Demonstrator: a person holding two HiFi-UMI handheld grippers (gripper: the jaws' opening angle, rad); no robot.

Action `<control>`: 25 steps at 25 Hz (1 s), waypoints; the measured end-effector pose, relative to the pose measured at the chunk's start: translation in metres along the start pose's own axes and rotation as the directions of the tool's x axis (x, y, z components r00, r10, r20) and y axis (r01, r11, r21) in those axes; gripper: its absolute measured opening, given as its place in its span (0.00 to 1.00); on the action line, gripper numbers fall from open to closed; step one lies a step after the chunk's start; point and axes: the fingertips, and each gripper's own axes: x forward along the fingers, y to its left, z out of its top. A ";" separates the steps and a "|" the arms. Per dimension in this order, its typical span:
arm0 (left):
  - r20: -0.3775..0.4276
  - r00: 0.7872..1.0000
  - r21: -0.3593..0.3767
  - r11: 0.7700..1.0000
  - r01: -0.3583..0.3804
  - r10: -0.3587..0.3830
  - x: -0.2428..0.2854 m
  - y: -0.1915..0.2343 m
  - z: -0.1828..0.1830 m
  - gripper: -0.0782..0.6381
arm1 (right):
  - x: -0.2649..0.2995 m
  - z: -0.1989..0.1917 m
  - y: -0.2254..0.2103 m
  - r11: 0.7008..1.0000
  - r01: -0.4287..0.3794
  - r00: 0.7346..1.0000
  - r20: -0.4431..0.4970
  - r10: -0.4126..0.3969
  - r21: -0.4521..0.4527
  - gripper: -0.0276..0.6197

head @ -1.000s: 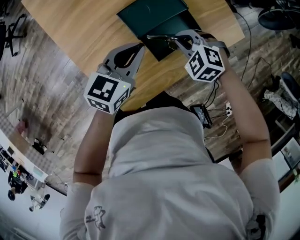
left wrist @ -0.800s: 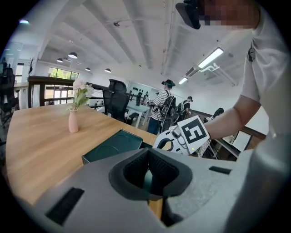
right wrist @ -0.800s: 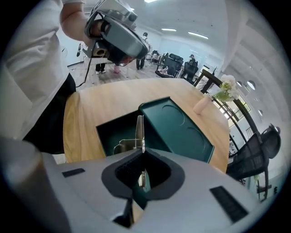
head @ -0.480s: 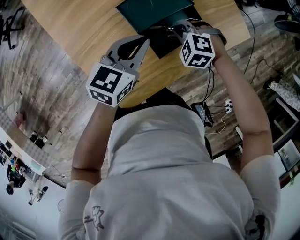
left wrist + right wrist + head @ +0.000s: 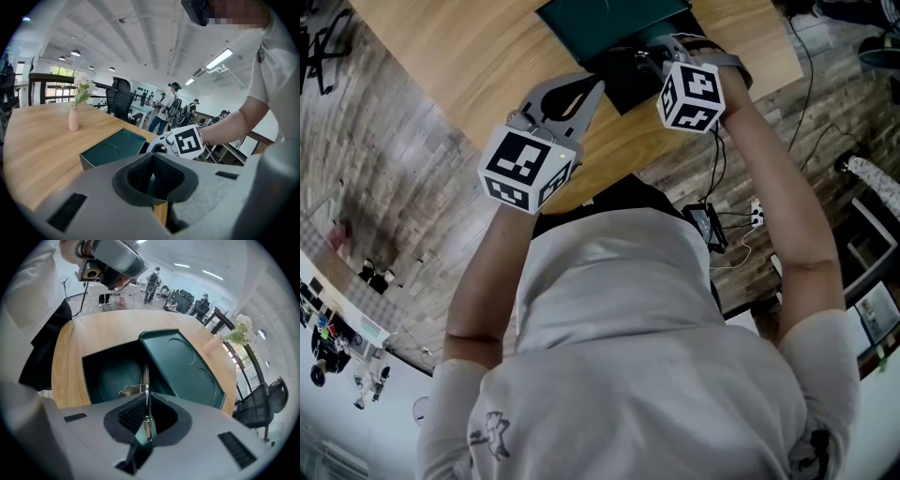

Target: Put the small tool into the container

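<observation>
The small metal tool [image 5: 146,386] stands on edge between the jaws of my right gripper [image 5: 147,417], its far end hanging over the hollow of the dark green container [image 5: 110,376]. The jaws are opening, but the pads still pinch the tool. In the head view the right gripper [image 5: 645,58] reaches over the container [image 5: 623,86] at the table's near edge. My left gripper [image 5: 584,92] hovers just left of the container, shut with nothing in it. The left gripper view shows its own jaws [image 5: 157,190] and the right gripper's marker cube [image 5: 186,143] beyond them.
A green lid with round recesses [image 5: 185,362] lies against the container's far side, on the wooden table [image 5: 469,56]. A pink vase with flowers [image 5: 73,117] stands further back. People and office chairs are beyond the table. Cables lie on the floor [image 5: 741,234].
Both grippers have moved up and forward toward the container. The right gripper now sits over its opening with the tool.
</observation>
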 end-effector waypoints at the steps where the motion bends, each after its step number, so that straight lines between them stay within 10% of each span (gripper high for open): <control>1: 0.001 1.000 0.000 1.000 0.001 -0.001 -0.001 -0.001 0.000 0.12 | 0.000 0.000 0.002 1.000 -0.010 1.000 -0.006 0.010 0.002 0.10; 10: -0.001 1.000 0.011 1.000 0.009 -0.009 -0.005 -0.004 0.005 0.12 | 0.000 -0.007 0.025 0.971 -0.210 0.975 -0.048 0.216 0.112 0.31; 25: 0.024 0.999 0.090 0.995 0.044 -0.047 -0.038 -0.019 0.020 0.12 | -0.048 0.021 0.013 0.968 -0.054 0.998 -0.004 0.056 0.246 0.29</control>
